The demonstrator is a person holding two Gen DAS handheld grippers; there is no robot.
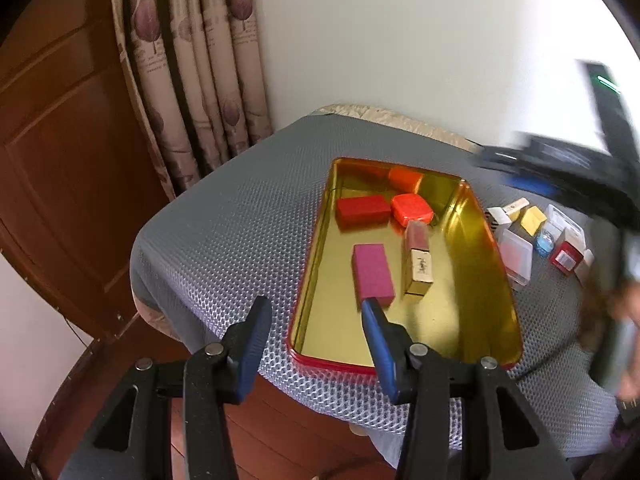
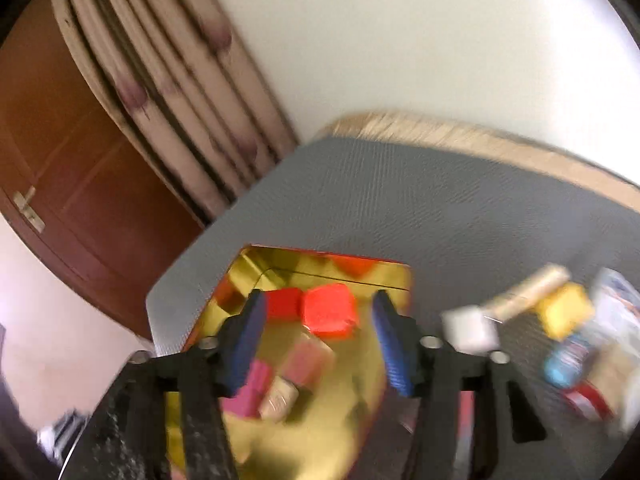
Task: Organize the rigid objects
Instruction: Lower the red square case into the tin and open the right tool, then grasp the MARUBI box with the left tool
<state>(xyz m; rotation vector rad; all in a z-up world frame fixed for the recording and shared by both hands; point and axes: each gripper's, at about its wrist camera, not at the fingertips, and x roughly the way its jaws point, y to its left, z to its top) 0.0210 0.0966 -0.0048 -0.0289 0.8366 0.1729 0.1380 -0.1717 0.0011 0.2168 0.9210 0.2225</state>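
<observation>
Blue-padded left gripper (image 1: 316, 312) at the frame bottom stands half open, holding nothing, over the gold tin tray (image 1: 496, 264) with red boxes.

Right gripper (image 2: 318, 312), blurred, open and empty above the same tray (image 2: 256, 268). Judged: between placements; next, fetch the yellow box (image 2: 568, 312) at right.

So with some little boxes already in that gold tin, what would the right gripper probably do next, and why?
Probably swing toward the small boxes on the grey mat beside the tin and pick one up. The right gripper is open and empty above the tin, where several boxes already lie.
</observation>
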